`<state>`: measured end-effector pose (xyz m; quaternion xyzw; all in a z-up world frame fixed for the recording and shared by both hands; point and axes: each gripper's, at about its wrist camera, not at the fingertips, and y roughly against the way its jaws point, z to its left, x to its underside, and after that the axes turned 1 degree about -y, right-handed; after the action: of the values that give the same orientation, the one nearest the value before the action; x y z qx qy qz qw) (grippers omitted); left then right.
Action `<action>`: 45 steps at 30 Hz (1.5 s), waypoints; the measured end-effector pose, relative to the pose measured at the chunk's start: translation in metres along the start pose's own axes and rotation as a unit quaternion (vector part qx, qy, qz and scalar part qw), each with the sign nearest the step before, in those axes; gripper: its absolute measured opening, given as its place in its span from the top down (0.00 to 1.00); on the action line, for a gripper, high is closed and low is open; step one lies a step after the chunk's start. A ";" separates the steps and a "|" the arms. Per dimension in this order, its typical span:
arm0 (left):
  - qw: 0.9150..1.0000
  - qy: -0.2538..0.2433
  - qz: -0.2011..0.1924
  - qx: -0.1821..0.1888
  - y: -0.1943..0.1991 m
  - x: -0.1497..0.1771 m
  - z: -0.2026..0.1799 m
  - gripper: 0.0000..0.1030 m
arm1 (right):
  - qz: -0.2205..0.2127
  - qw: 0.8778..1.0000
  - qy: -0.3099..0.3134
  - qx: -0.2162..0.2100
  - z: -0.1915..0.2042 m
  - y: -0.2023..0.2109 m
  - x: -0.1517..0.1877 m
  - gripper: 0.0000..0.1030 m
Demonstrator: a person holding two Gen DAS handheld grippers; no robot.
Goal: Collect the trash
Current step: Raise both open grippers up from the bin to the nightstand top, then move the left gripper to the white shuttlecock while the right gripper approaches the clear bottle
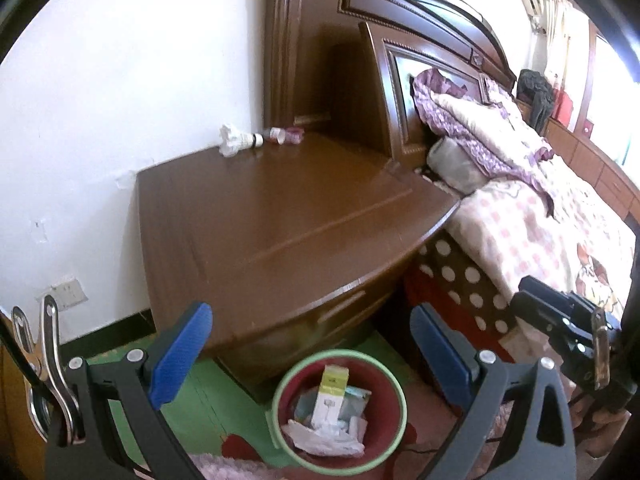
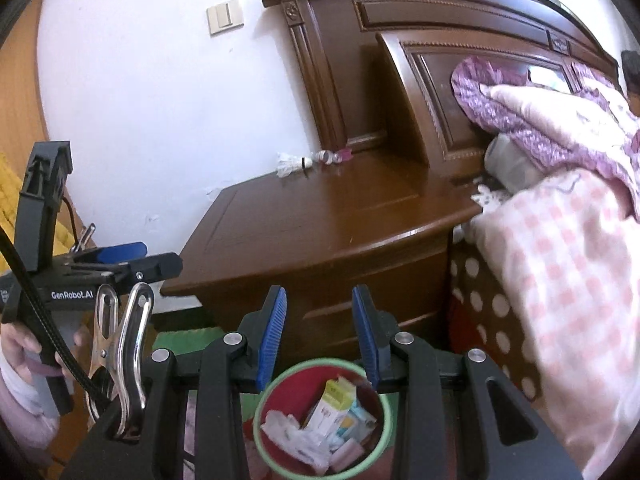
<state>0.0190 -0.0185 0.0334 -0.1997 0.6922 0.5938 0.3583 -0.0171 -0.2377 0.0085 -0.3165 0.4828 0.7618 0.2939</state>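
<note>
From the left wrist view, the spread, empty left tongs (image 1: 308, 356) see the crumpled tissue (image 1: 230, 140) at eleven o'clock on the surface (image 1: 280, 216), far corner by the wall, while from the right wrist view the partly spread, empty right tongs (image 2: 320, 336) find it at twelve, neither hand plainly nearer.

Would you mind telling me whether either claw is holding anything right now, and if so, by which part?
Nothing is held. The left claw and the right claw both stand open and bare above the trash bin, which already holds cartons and wrappers.
</note>
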 end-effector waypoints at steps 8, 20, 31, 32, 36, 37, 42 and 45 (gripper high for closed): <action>1.000 0.001 -0.014 -0.012 -0.003 -0.029 0.012 0.02 | -0.010 1.000 0.007 0.005 -0.007 -0.018 -0.022 0.66; 0.999 0.013 -0.027 -0.032 -0.015 -0.076 0.039 0.02 | -0.029 0.998 0.041 0.024 -0.009 -0.032 -0.066 0.66; 0.999 0.025 -0.039 -0.022 -0.018 -0.101 0.040 0.02 | -0.069 0.996 0.040 0.026 -0.019 -0.025 -0.103 0.66; 0.999 0.025 -0.038 -0.022 -0.020 -0.103 0.040 0.02 | -0.071 0.996 0.044 0.032 -0.019 -0.025 -0.105 0.66; 0.998 0.026 -0.039 -0.035 -0.036 -0.108 0.040 0.02 | -0.063 0.995 0.063 0.037 -0.025 -0.037 -0.110 0.66; 0.998 0.029 -0.039 -0.038 -0.041 -0.109 0.041 0.02 | -0.061 0.996 0.062 0.029 -0.028 -0.042 -0.110 0.66; 0.997 0.053 -0.037 -0.037 -0.082 -0.112 0.051 0.02 | -0.057 0.997 0.055 -0.004 -0.051 -0.076 -0.105 0.66; 0.998 0.054 -0.042 -0.018 -0.106 -0.119 0.057 0.02 | -0.057 0.997 0.046 -0.033 -0.068 -0.103 -0.107 0.66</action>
<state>0.1874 -0.0044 0.0468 -0.2666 0.6908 0.5786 0.3420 0.1408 -0.2788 0.0113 -0.3877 0.4518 0.7438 0.3039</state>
